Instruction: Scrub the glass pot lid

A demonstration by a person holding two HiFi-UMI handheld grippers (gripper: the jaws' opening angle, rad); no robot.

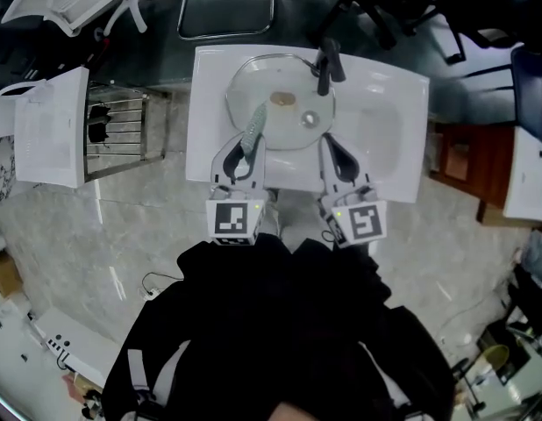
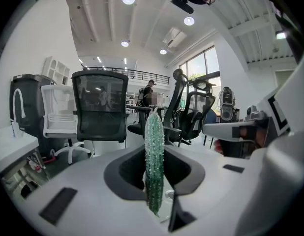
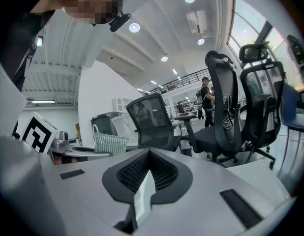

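Observation:
The round glass pot lid point(image 1: 280, 112) lies over the basin of a white sink point(image 1: 394, 139), its knob point(image 1: 310, 118) right of centre. My left gripper point(image 1: 242, 154) is shut on a green sparkly scrubber point(image 1: 255, 125) that sticks out forward over the lid's near left part. In the left gripper view the scrubber point(image 2: 154, 161) stands on edge between the jaws. My right gripper point(image 1: 331, 147) is at the lid's near right rim. A thin pale edge of the lid point(image 3: 143, 198) sits pinched between its jaws. The right gripper view also catches the scrubber point(image 3: 111, 144) at the left.
A black tap point(image 1: 327, 64) stands at the sink's back edge. Left of the sink are a wire rack point(image 1: 117, 130) and a white board point(image 1: 52, 125). A wooden table point(image 1: 468, 160) is at the right. Office chairs point(image 2: 100, 107) stand behind the sink.

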